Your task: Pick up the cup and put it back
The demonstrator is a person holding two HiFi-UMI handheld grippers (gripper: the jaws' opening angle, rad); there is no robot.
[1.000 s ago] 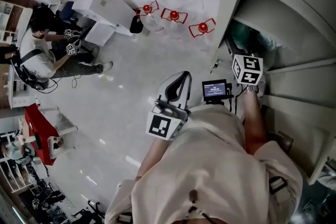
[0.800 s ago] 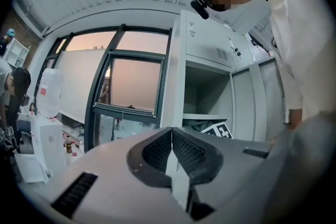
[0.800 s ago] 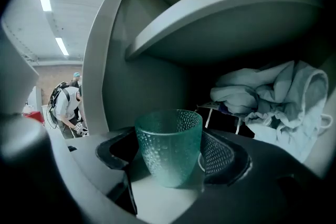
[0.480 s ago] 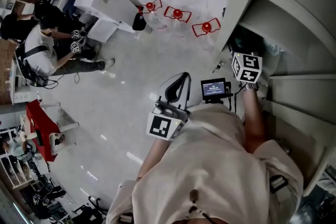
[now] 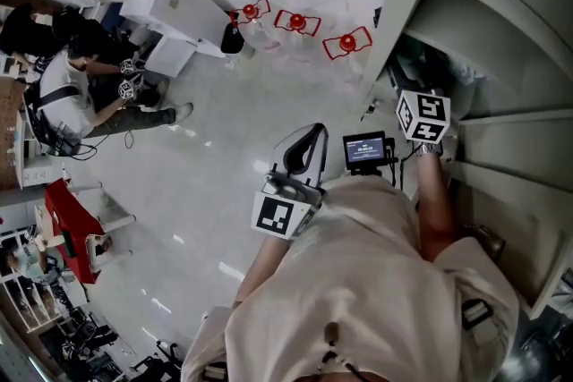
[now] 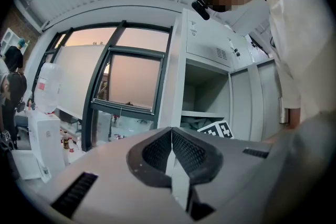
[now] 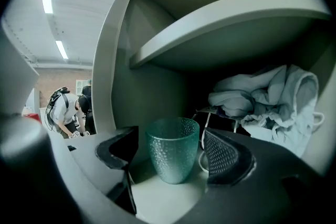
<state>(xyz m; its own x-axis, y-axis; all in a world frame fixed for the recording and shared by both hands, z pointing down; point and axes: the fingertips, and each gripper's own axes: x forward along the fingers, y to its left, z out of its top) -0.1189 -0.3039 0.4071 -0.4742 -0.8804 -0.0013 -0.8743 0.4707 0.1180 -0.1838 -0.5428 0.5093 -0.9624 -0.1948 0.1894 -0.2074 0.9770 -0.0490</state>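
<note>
A teal dimpled glass cup (image 7: 173,148) stands upright on the white cabinet shelf (image 7: 157,202) in the right gripper view. My right gripper (image 7: 173,157) is open around it, one jaw on each side, with a small gap to the glass on both. In the head view only that gripper's marker cube (image 5: 423,116) shows, at the cabinet opening; its jaws and the cup are hidden inside. My left gripper (image 5: 312,131) is held in front of the person's body over the floor. It is shut with nothing in it, its fingertips (image 6: 169,140) pressed together.
A heap of pale cloth (image 7: 268,97) fills the shelf right of the cup, with a white cord loop beside the glass. Another shelf (image 7: 226,23) hangs close overhead and the cabinet side wall (image 7: 113,86) stands left. Several red-marked objects (image 5: 295,22) and people (image 5: 72,85) are across the floor.
Both grippers hold their places. The head view sways slightly and the people at the far left shift a little.
</note>
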